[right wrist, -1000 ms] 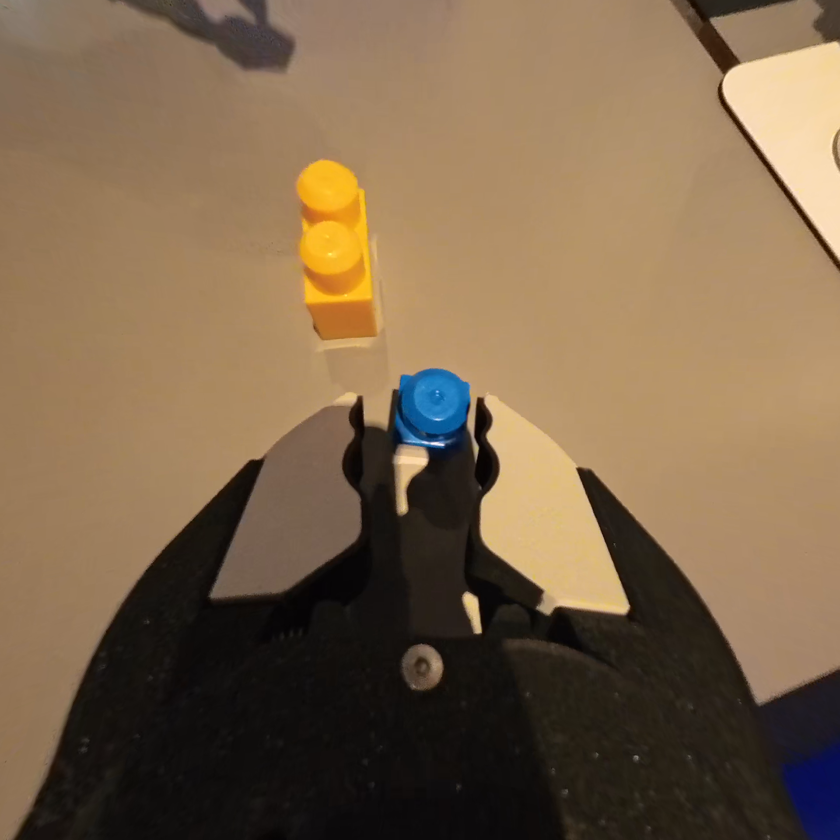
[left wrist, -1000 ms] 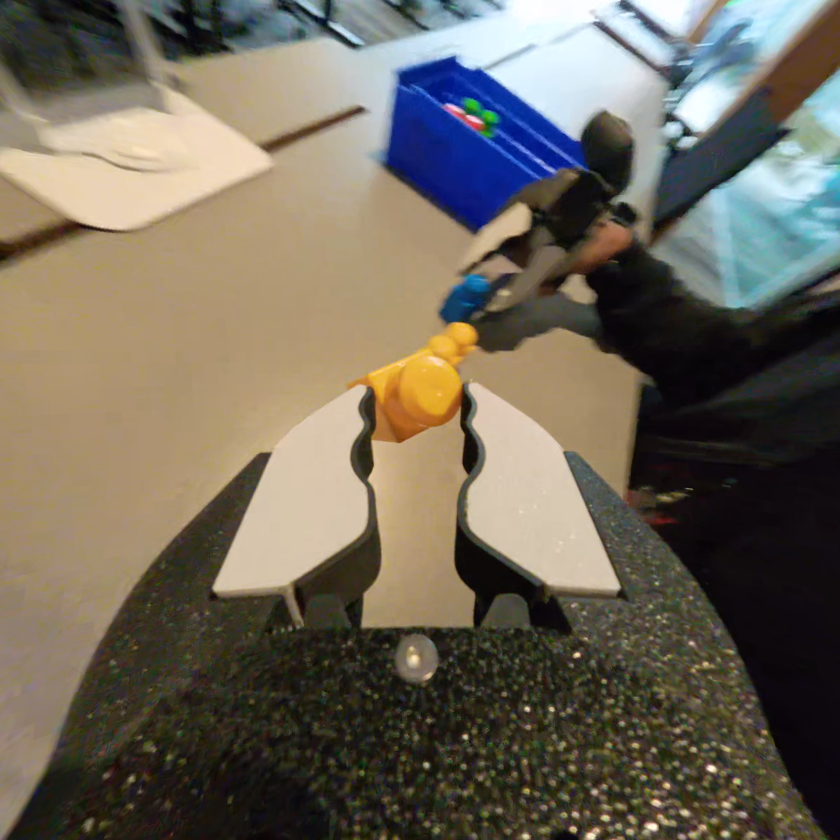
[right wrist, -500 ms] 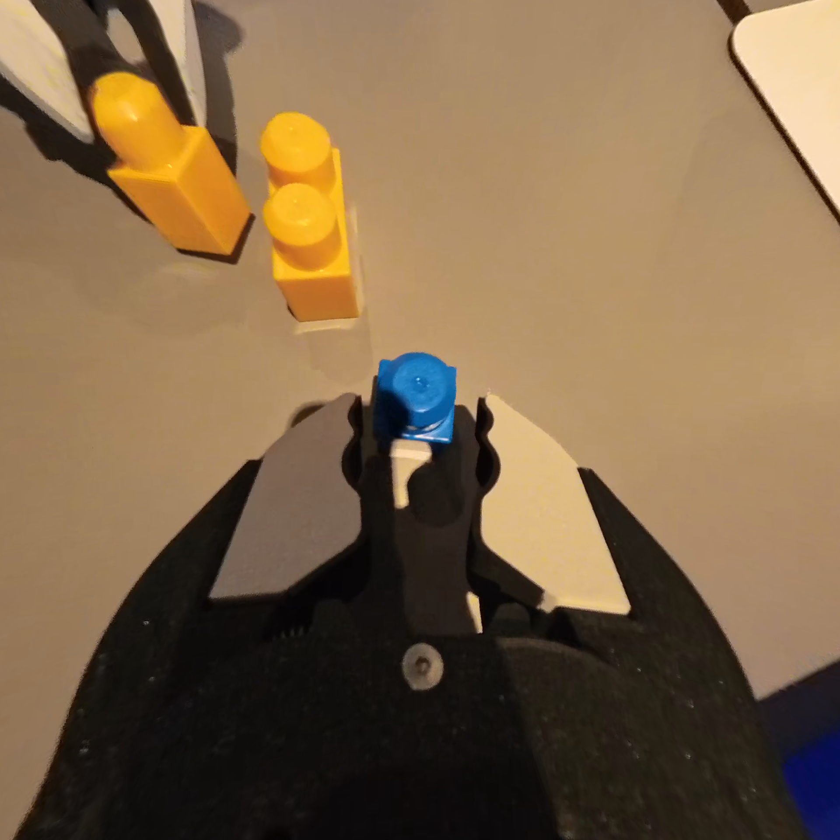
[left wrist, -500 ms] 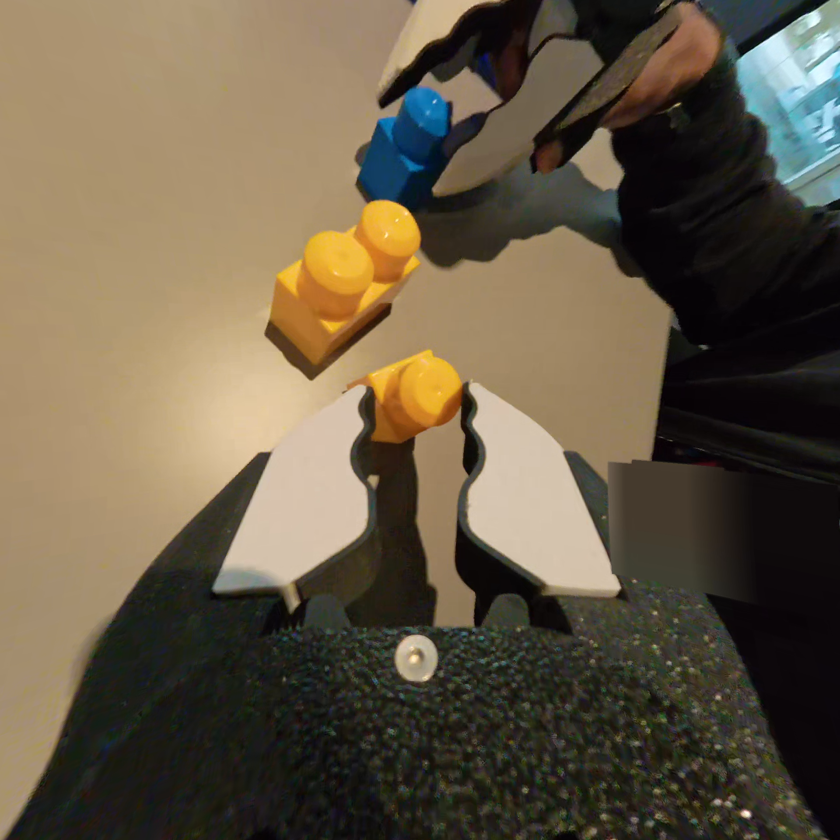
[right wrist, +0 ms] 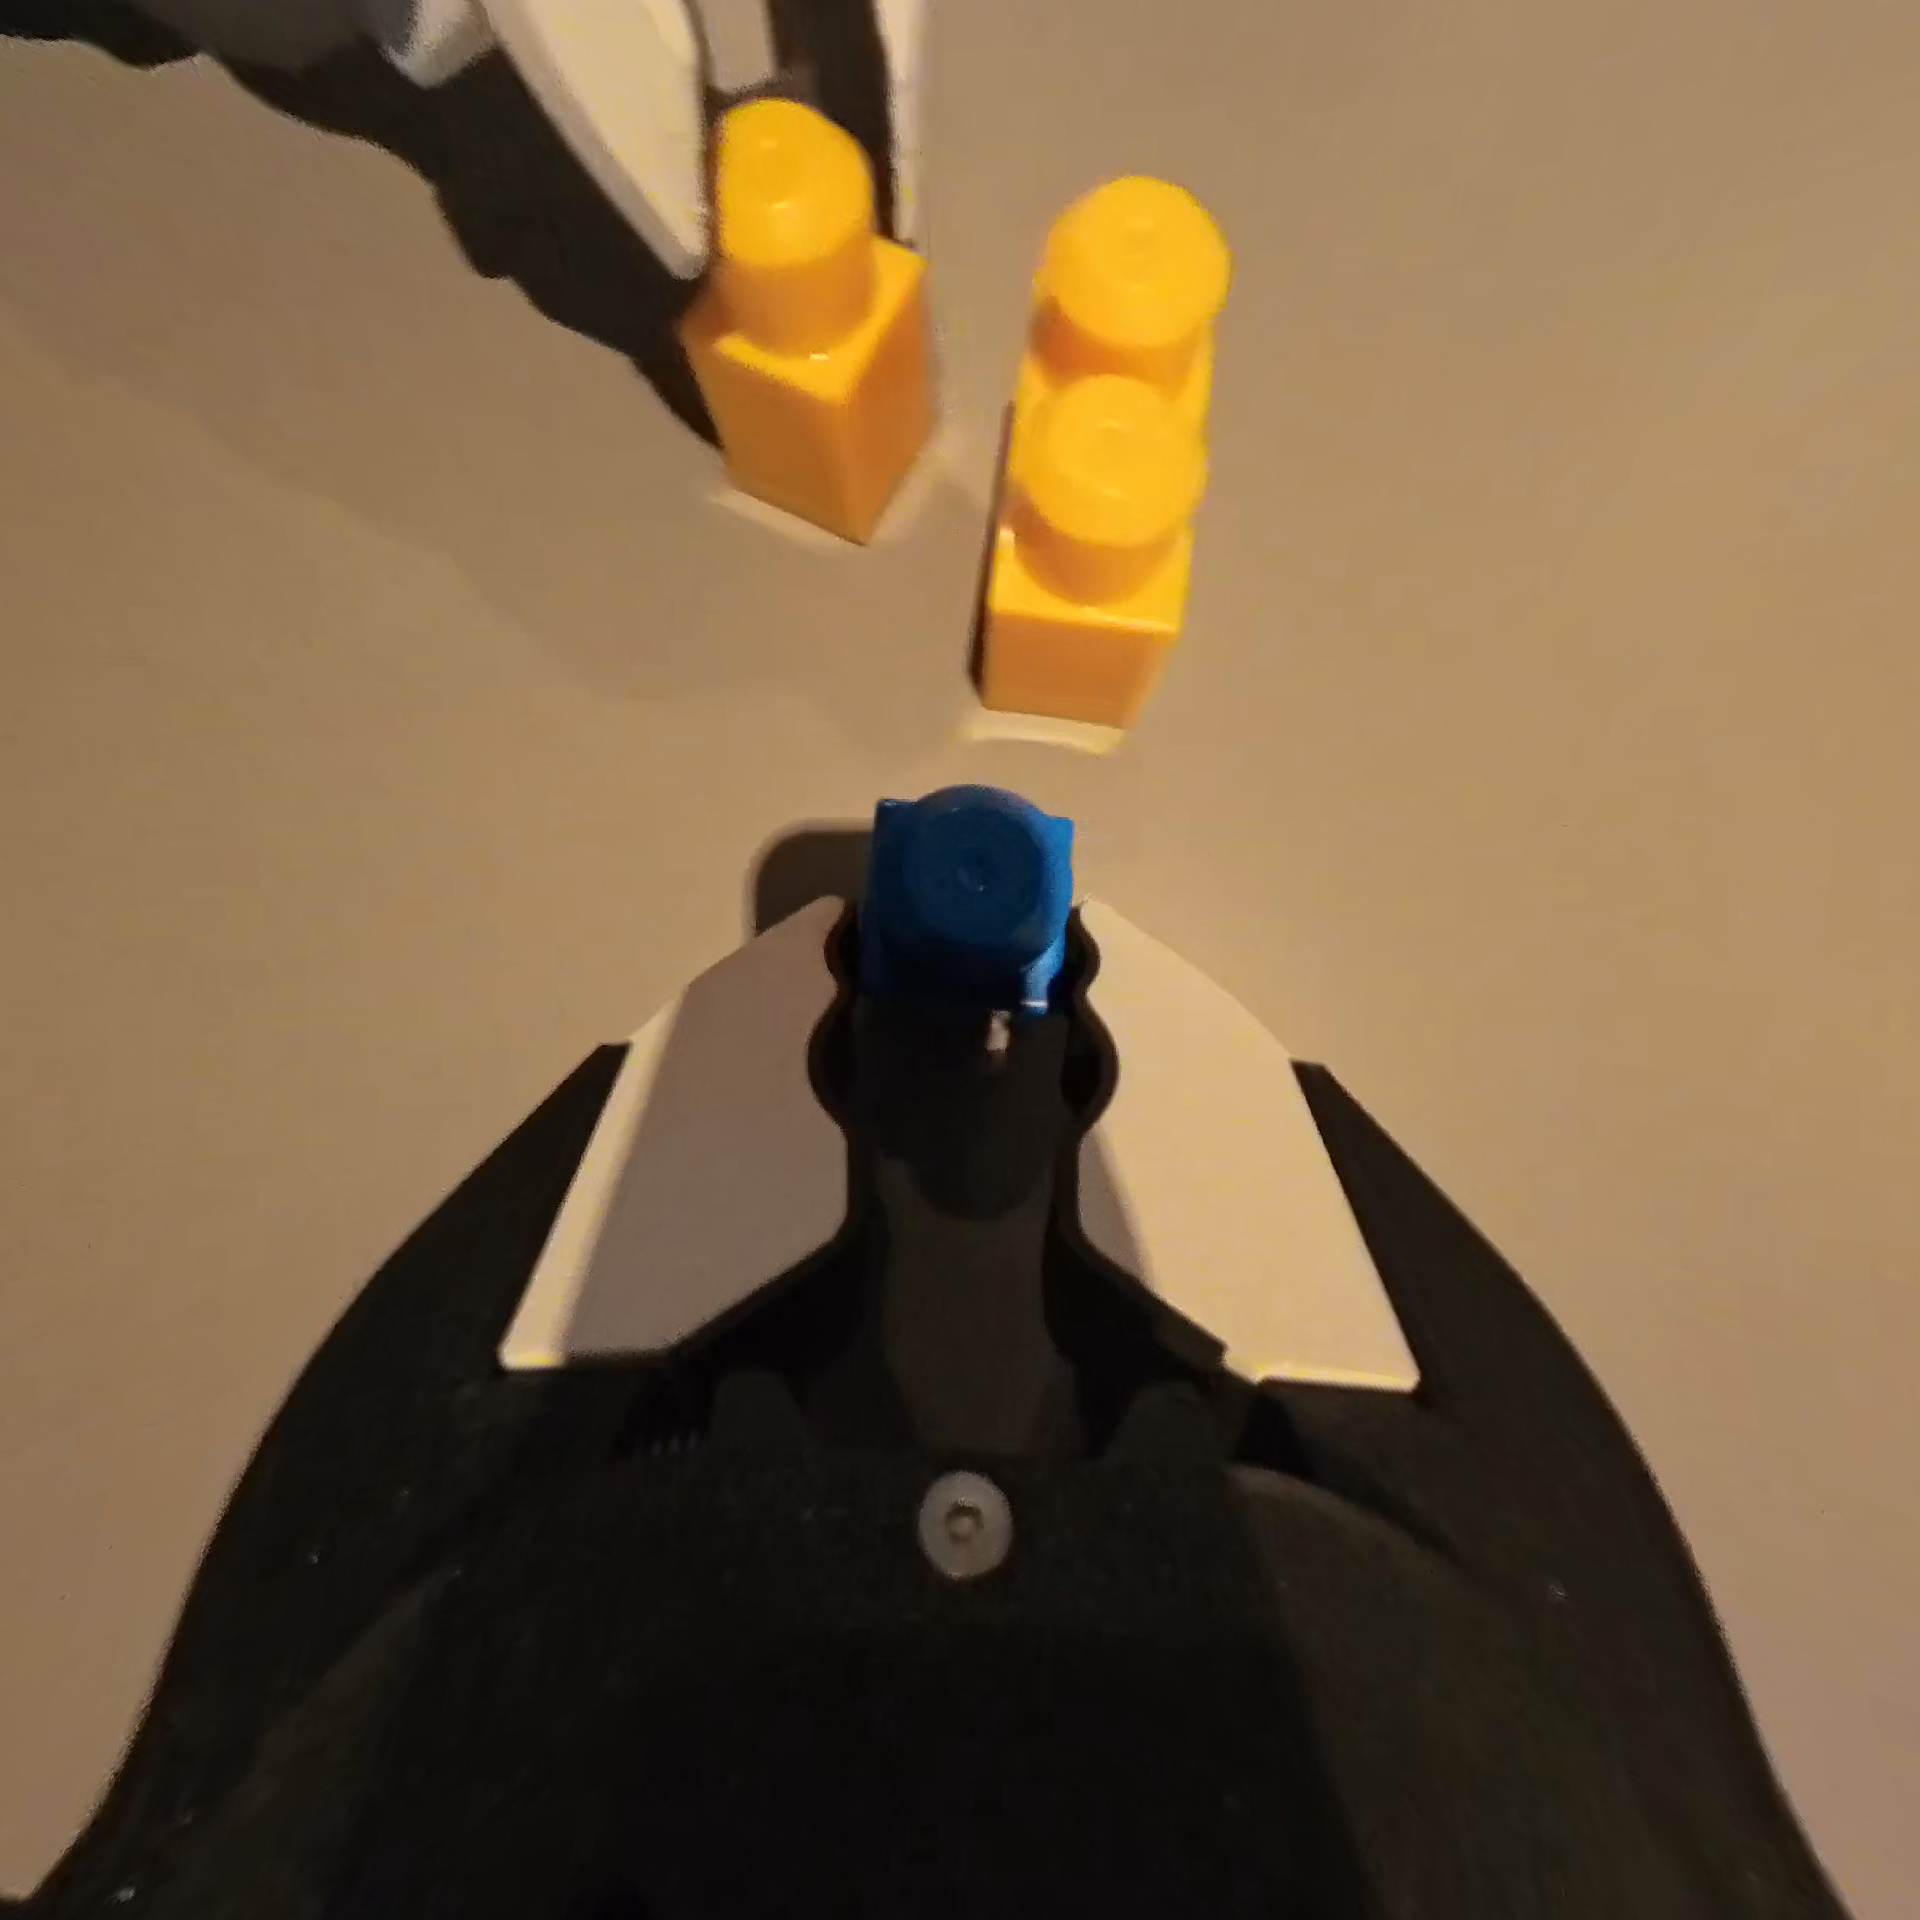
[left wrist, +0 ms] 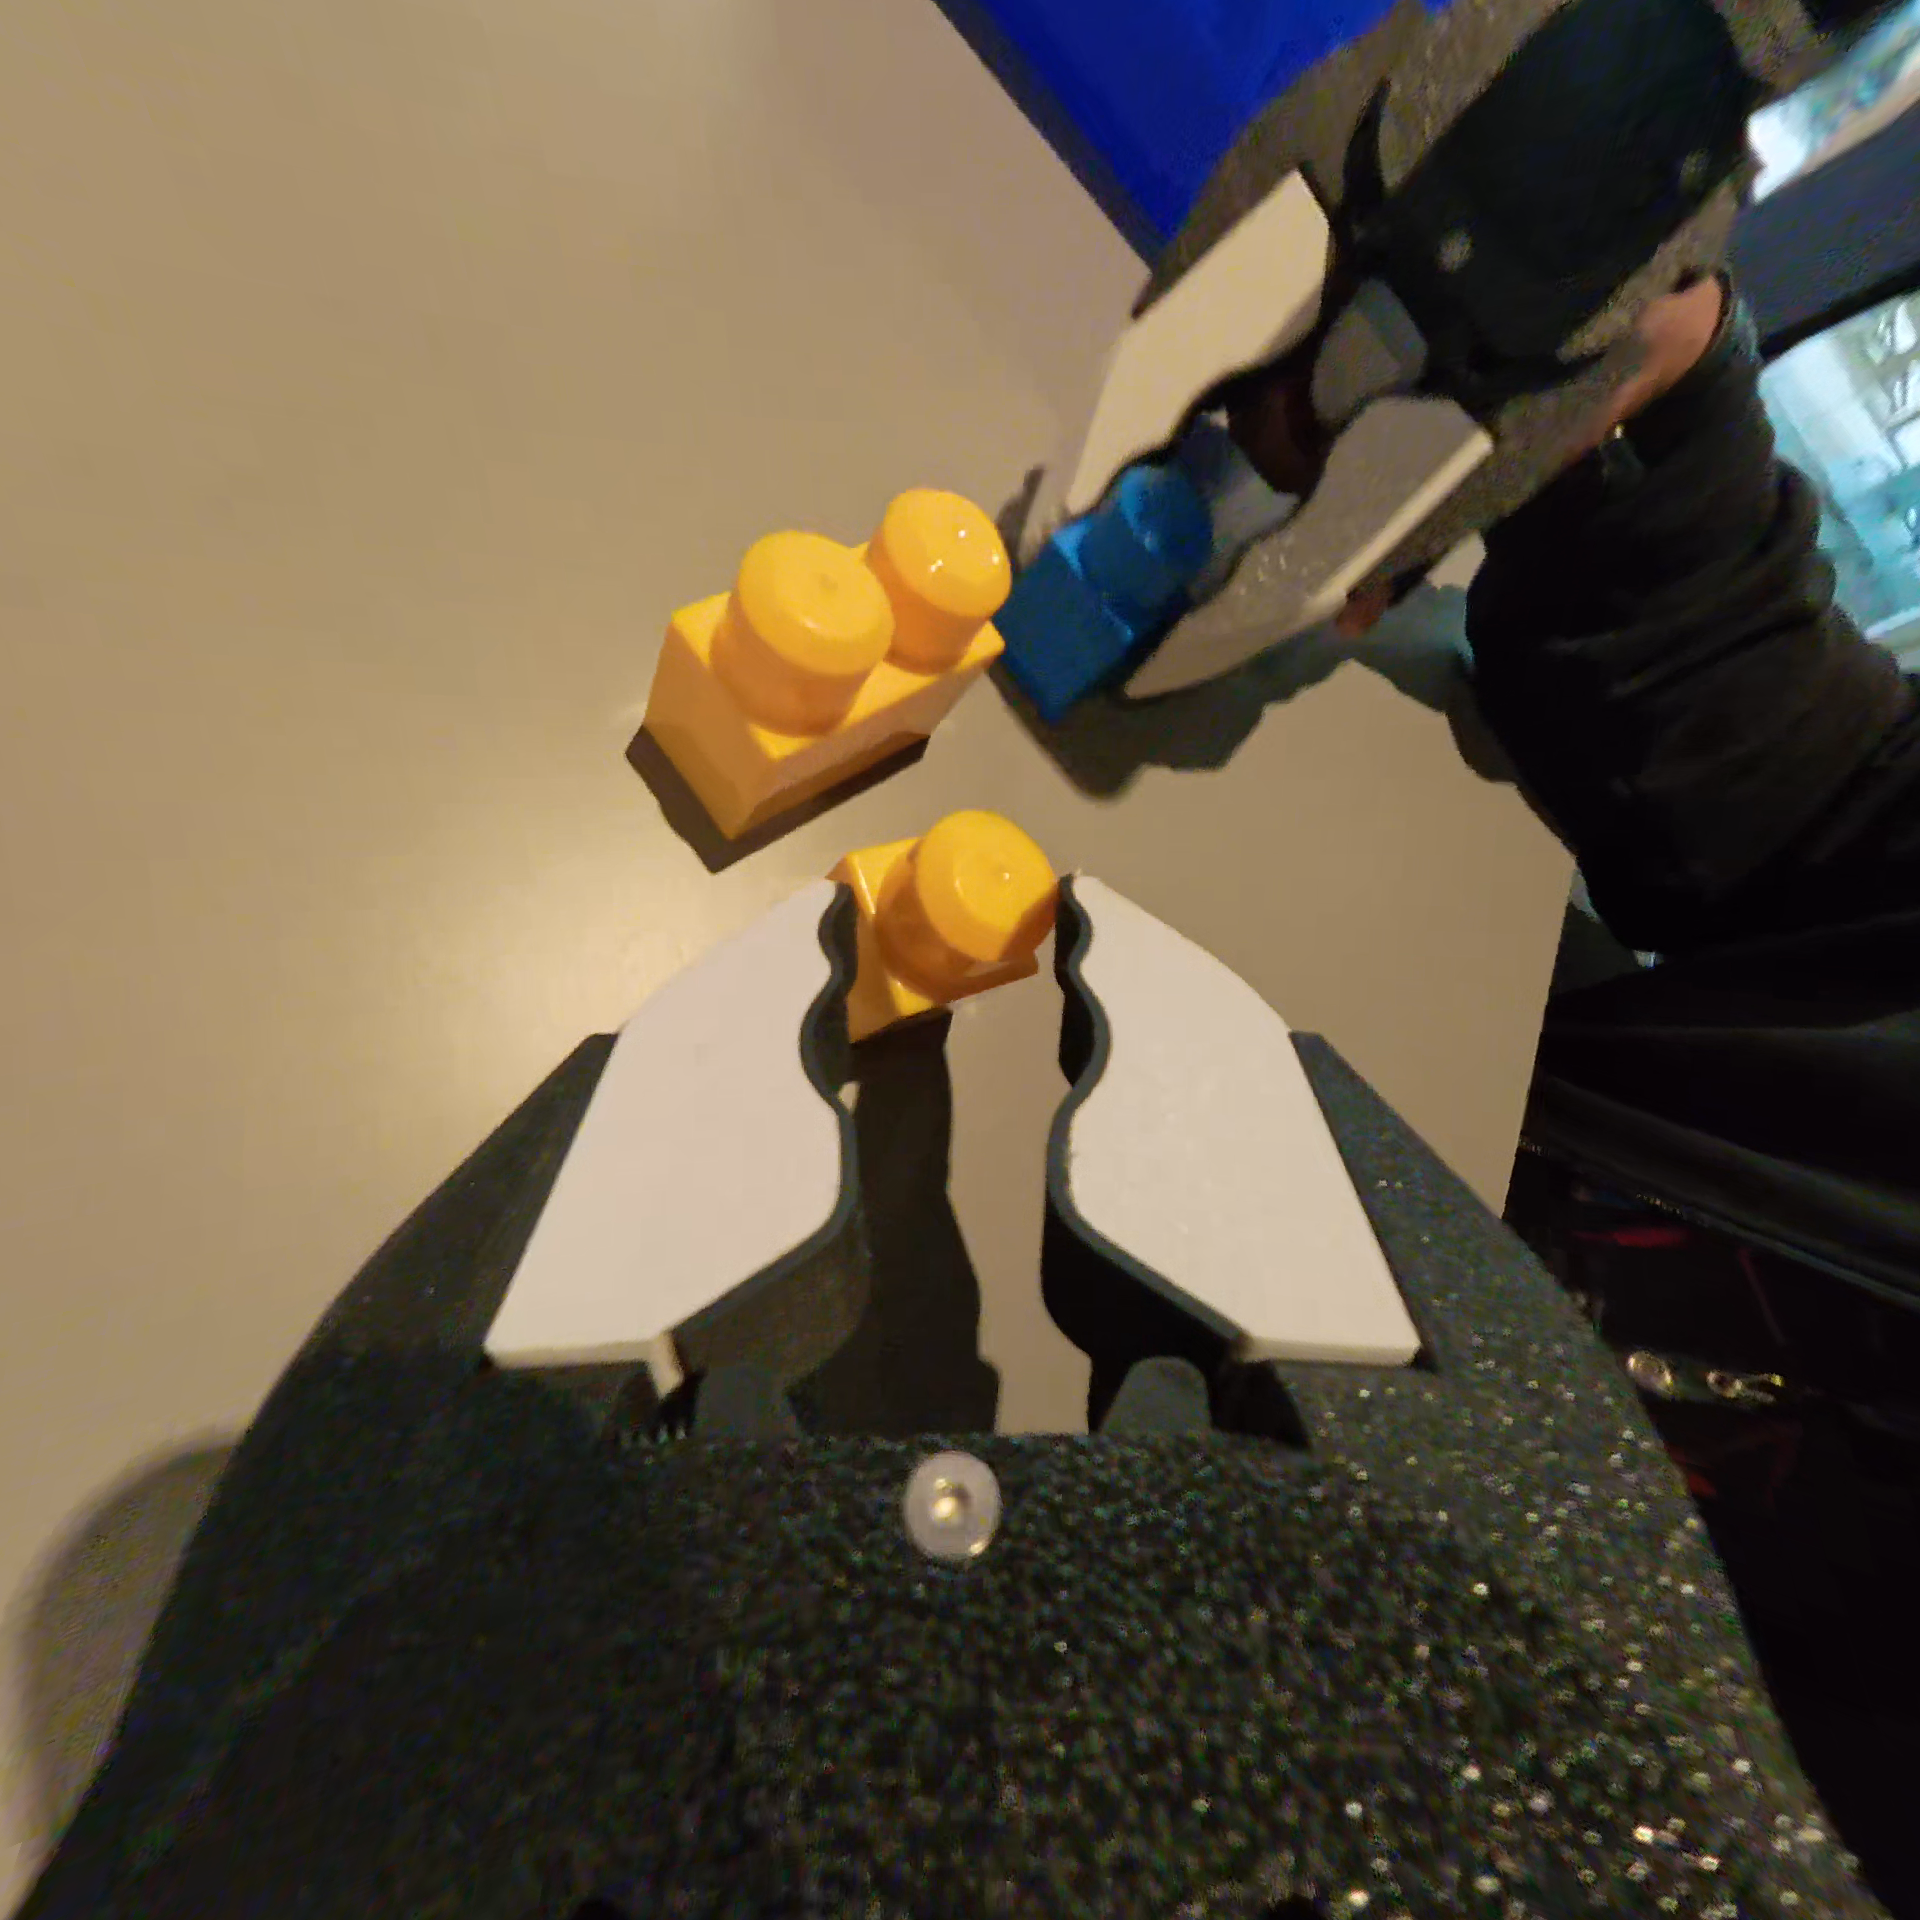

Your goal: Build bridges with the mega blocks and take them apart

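Note:
A yellow two-stud block [left wrist: 821, 665] [right wrist: 1107, 488] sits on the beige table. My left gripper [left wrist: 951, 914] is shut on a yellow one-stud block [left wrist: 951, 925], held low beside the two-stud block; it also shows in the right wrist view [right wrist: 810, 332]. My right gripper [right wrist: 961, 914] is shut on a blue one-stud block [right wrist: 966, 904], held low at the near end of the two-stud block. In the left wrist view the blue block [left wrist: 1101, 603] sits close against the two-stud block's far end, and whether they touch I cannot tell.
A blue bin [left wrist: 1122, 94] stands at the table's far side, behind the right gripper. A person's dark sleeve [left wrist: 1683, 675] fills the right side of the left wrist view. The beige table [left wrist: 364, 416] stretches to the left. About 11 centimetres separates my left fingertips from my right.
Both grippers have closed in on the two-stud block with their blocks. The single yellow block has come down beside it, and the blue block has come close to its end.

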A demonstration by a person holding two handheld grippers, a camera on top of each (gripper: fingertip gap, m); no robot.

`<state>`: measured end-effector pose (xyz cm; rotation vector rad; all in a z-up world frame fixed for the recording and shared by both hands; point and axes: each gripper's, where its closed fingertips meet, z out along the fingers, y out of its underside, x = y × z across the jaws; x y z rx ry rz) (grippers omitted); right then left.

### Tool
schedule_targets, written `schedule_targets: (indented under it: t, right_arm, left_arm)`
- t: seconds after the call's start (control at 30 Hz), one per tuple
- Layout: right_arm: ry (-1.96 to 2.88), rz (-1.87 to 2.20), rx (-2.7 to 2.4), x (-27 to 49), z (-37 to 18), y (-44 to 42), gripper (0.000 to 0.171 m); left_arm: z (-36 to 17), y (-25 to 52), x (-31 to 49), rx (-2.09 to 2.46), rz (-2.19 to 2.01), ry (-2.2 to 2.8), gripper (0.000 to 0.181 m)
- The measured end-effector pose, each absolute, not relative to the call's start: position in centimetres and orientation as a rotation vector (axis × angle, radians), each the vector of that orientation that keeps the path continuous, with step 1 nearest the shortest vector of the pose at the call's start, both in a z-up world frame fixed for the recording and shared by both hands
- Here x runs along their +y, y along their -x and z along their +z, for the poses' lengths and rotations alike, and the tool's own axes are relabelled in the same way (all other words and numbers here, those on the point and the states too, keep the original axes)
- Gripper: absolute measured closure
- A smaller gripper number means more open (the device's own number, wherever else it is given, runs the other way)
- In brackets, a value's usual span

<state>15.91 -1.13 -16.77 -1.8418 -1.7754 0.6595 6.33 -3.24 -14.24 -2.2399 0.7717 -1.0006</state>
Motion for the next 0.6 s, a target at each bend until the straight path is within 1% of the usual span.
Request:
schedule_targets:
  t: [0.27,0.3,0.37,0.43,0.53,0.6]
  right_arm:
    - [1.787,0.622,-1.860,-3.9,-17.7,-12.2,0.134]
    - [1.783,0.614,-1.869,-4.1,-18.0,-11.9,0.134]
    - [1.774,0.620,-1.857,-4.3,-18.1,-11.4,0.132]
    - [1.780,0.605,-1.849,-4.1,-18.1,-11.5,0.129]
    - [1.778,0.598,-1.857,-4.0,-18.1,-11.8,0.127]
    - [1.779,0.603,-1.867,-4.2,-18.0,-12.0,0.127]
  left_arm:
    - [-14.2,-7.5,-3.1,0.557,-0.950,2.155,0.145]
    - [-14.1,-7.7,-3.1,0.552,-0.939,2.142,0.143]
    - [-13.9,-7.7,-2.9,0.549,-0.918,2.112,0.130]
    - [-13.1,-7.5,-2.9,0.588,-0.899,2.041,0.112]
    - [-12.0,-6.9,-3.5,0.785,-0.875,1.947,0.114]
    - [-12.4,-5.9,-3.4,0.928,-0.841,1.929,0.123]
